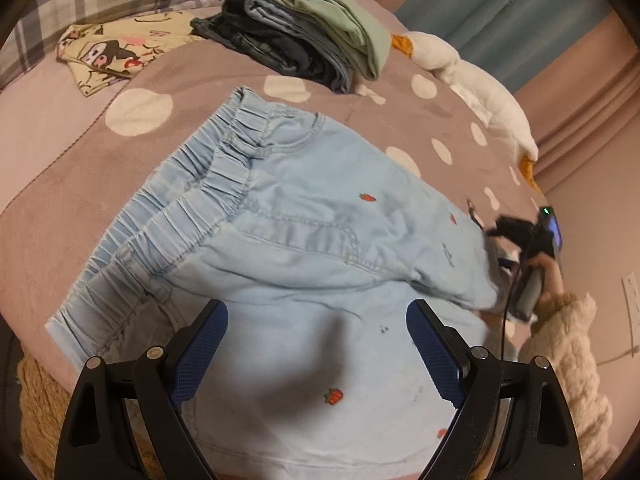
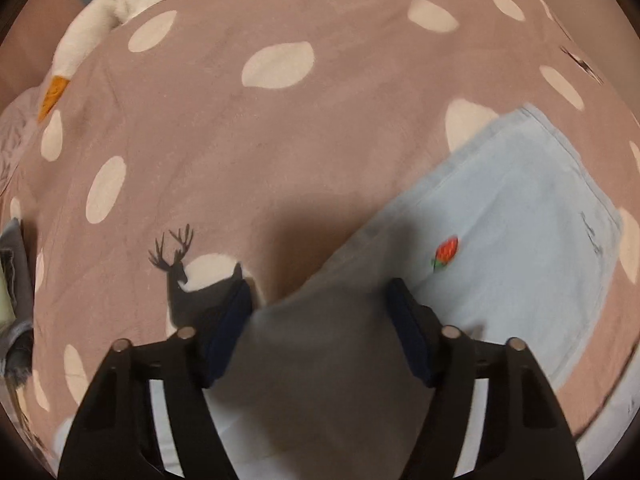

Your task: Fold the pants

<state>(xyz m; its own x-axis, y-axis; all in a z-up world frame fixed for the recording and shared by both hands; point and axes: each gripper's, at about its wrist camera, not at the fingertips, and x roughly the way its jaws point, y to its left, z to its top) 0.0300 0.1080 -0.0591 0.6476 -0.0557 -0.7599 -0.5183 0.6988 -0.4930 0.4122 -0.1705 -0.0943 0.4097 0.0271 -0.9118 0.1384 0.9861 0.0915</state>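
Observation:
Light blue denim pants (image 1: 304,240) with small red strawberry patches lie on a mauve polka-dot blanket (image 1: 420,120), elastic waistband to the upper left. My left gripper (image 1: 316,336) is open, hovering just above the pants' lower part. My right gripper (image 2: 320,300) is open over a pant leg (image 2: 512,232) that runs to the right; its fingers straddle the leg's edge. The right gripper also shows in the left wrist view (image 1: 532,256), held by a hand at the pants' right end.
A stack of folded clothes (image 1: 304,32) sits at the back of the bed. A cartoon-print fabric (image 1: 108,52) lies at the back left. A white goose plush (image 1: 480,92) lies along the blanket's right edge. A deer print (image 2: 176,268) marks the blanket.

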